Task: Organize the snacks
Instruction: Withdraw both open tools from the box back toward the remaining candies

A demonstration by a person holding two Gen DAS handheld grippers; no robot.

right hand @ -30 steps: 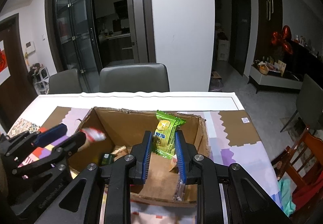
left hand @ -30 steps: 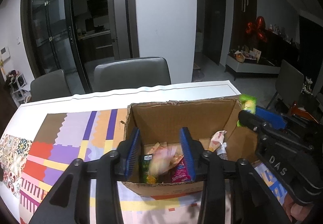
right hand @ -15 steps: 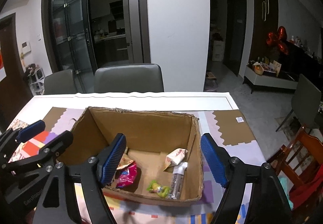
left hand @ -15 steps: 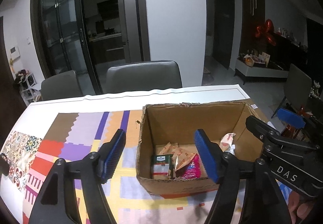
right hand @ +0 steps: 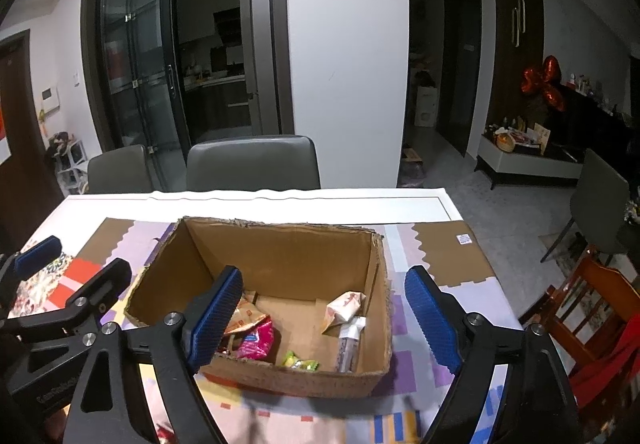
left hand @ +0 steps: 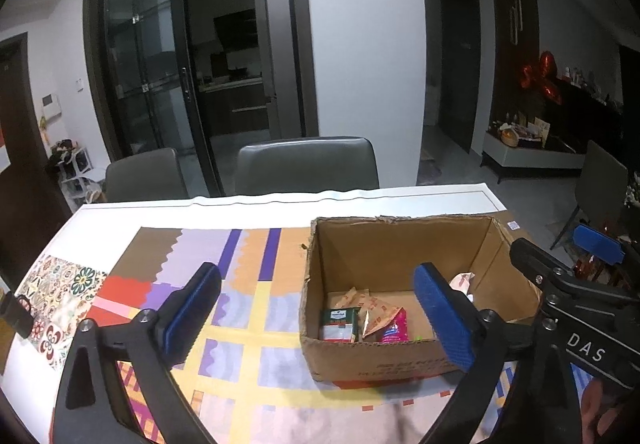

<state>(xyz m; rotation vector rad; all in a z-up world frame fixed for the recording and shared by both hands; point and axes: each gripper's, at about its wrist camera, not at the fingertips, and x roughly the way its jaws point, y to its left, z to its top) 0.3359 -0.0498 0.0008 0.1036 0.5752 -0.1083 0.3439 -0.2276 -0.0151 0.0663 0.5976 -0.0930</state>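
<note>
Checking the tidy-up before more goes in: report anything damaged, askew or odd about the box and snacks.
The cardboard box has a ragged, torn top rim with no flaps. Inside, the snack packets lie jumbled, not stacked. Nothing has spilled onto the table.

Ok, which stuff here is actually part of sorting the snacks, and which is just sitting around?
Part of the job:
cardboard box
pink packet
green packet
dark green packet
both hand-held grippers, left and right, open and empty

Just lying about:
patterned table mat
grey chairs
red balloon
</note>
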